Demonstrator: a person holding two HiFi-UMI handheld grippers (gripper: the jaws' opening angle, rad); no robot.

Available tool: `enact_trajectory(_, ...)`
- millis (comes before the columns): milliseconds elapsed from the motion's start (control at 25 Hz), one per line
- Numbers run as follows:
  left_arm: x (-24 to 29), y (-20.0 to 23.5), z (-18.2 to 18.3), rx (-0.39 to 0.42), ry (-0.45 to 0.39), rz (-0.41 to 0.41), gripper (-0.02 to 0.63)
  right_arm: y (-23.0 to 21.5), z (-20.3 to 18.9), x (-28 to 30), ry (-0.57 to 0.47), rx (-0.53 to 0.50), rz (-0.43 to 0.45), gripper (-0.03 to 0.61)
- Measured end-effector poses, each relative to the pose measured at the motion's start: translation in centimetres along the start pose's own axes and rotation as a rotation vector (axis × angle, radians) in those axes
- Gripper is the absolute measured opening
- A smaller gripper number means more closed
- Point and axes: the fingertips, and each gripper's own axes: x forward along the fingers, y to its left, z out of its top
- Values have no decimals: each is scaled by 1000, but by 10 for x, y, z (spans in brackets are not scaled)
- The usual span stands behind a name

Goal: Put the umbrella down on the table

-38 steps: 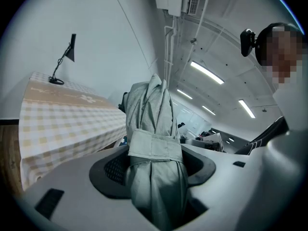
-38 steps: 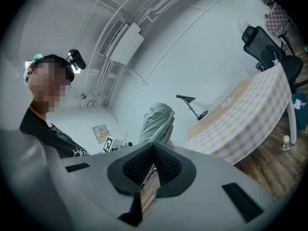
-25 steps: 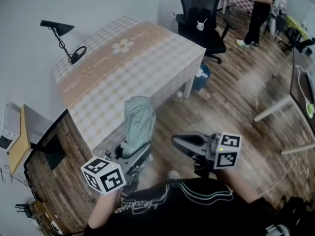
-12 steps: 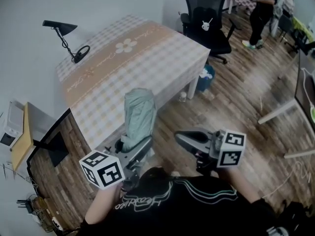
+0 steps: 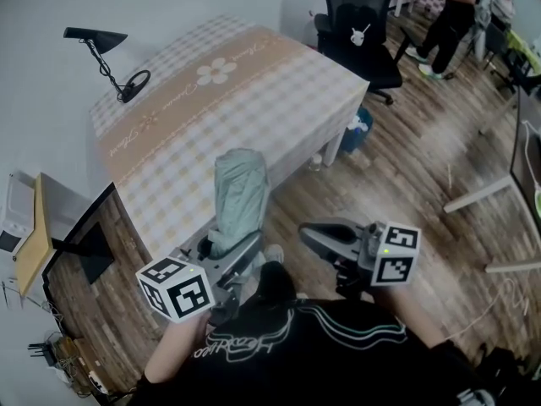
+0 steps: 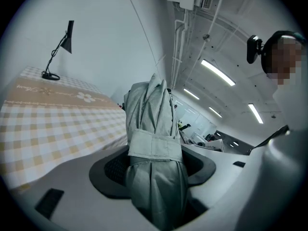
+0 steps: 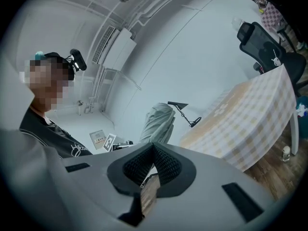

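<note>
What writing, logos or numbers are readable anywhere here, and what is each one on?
Nothing reads clearly.
Tablecloth: cursive writing beside a flower print, too blurred to read.
Black shirt: white script lettering, illegible.
Office chair: white rabbit-like emblem, no words.
Cubes on the hand tools: black-and-white square patterns, no letters.

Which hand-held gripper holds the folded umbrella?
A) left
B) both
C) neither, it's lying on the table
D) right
A: the left gripper view shows the left hand-held gripper clamped on the folded umbrella. The right hand-held gripper has its jaws together with nothing between them.
</note>
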Motion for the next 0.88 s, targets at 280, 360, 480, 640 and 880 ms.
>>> enact_trajectory(280, 18, 50, 34, -3, 8, 16, 267, -36, 23, 40, 3, 11, -1, 12)
enact_trajectory(360, 24, 64, 43, -6, 14, 20, 267, -48, 30, 51, 4, 16, -4, 12)
enact_trajectory(480, 35, 86, 59, -7, 18, 24, 267, -67, 39, 68, 8, 26, -13, 12)
enact_trajectory(640, 48, 116, 78, -18, 28, 25, 267, -88, 53, 91, 17, 32, -23, 12)
enact_trajectory(880, 66, 160, 103, -14, 36, 35, 267, -118, 67, 117, 37, 43, -52, 12)
